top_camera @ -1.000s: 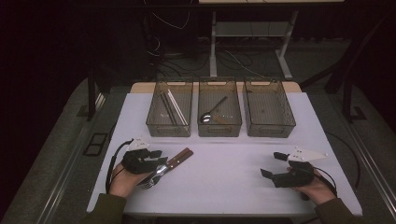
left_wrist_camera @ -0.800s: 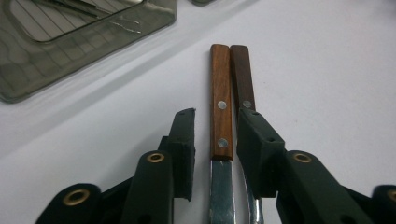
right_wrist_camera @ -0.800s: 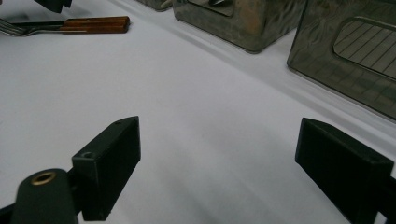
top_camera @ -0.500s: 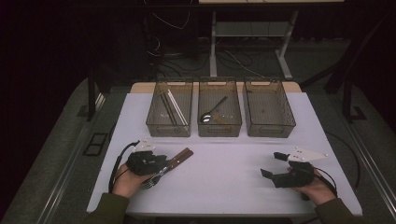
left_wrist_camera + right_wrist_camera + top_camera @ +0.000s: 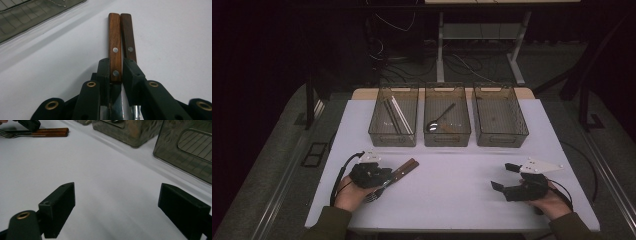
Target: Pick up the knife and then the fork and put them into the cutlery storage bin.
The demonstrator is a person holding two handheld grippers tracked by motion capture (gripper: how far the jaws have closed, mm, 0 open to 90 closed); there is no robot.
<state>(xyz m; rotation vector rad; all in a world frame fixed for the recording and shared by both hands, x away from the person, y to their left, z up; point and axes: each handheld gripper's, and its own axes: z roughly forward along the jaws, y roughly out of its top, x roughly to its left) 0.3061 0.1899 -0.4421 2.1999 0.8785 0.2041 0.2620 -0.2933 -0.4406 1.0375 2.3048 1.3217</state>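
White tabletop (image 5: 452,195) under my cameras, dark floor and cables beyond. I count three clear bins (image 5: 447,121) along the back and two wooden-handled utensils (image 5: 115,52) lying side by side at front left. My left gripper (image 5: 116,71) has just been closing and now pinches one handle, tighter than a second ago; my right gripper (image 5: 126,210) rests with jaws spread, nothing between them.

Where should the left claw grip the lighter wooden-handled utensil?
Lighter handle, near its lower rivet, coming along it from the metal end: straight sides suit the jaws. The left claw has just been closing there, handle between; the darker handle lies alongside.
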